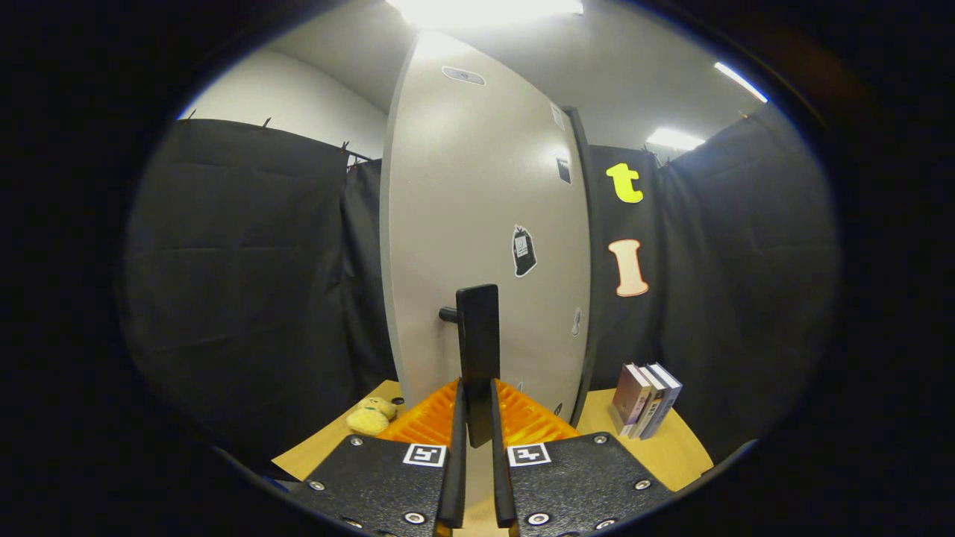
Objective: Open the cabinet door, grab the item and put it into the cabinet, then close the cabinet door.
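A tall grey cabinet door [485,224] stands straight ahead, seen at an angle, with small stickers on its face. Its black vertical handle [477,350] sticks out toward me on a short stub. My gripper [477,406] is shut on the handle's lower part, one finger pressing on each side. A yellow plush toy [371,416] lies on the wooden table [671,447], to the left of the fingers near the door's foot.
Three books [645,399] stand upright on the table to the right of the door. Black cloth walls close the booth on the left and right. The table's edge runs close behind the toy on the left.
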The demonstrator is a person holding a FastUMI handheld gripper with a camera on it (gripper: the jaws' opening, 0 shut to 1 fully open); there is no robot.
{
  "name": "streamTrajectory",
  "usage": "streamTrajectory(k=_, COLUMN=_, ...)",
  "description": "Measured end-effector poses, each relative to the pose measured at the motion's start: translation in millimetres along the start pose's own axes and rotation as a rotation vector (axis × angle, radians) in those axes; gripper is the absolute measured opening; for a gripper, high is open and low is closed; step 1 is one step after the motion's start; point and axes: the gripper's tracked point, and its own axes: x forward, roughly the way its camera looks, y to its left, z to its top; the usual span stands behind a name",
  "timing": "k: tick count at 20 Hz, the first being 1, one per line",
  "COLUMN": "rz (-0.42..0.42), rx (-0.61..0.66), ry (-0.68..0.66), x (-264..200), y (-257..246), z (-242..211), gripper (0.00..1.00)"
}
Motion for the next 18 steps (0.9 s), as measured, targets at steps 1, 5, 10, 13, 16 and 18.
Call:
streamTrajectory(k=1, rz=-0.010, rx=-0.001, ry=0.000, x=0, y=-3, z=0, gripper=0.16)
streamTrajectory(k=5, rz=-0.051, rx=-0.003, ry=-0.002, x=-4, y=-12, z=1, gripper=0.16)
streamTrajectory(k=10, rz=-0.122, rx=-0.008, ry=-0.002, x=-6, y=-31, z=1, gripper=0.15)
streamTrajectory(k=13, rz=-0.174, rx=-0.002, ry=-0.011, x=-8, y=-42, z=2, gripper=0.15)
streamTrajectory(k=16, rz=-0.233, rx=-0.008, ry=-0.015, x=-12, y=-57, z=3, gripper=0.15)
streamTrajectory(k=18, rz=-0.286, rx=-0.009, ry=-0.022, x=-19, y=-76, z=2, gripper=0.15)
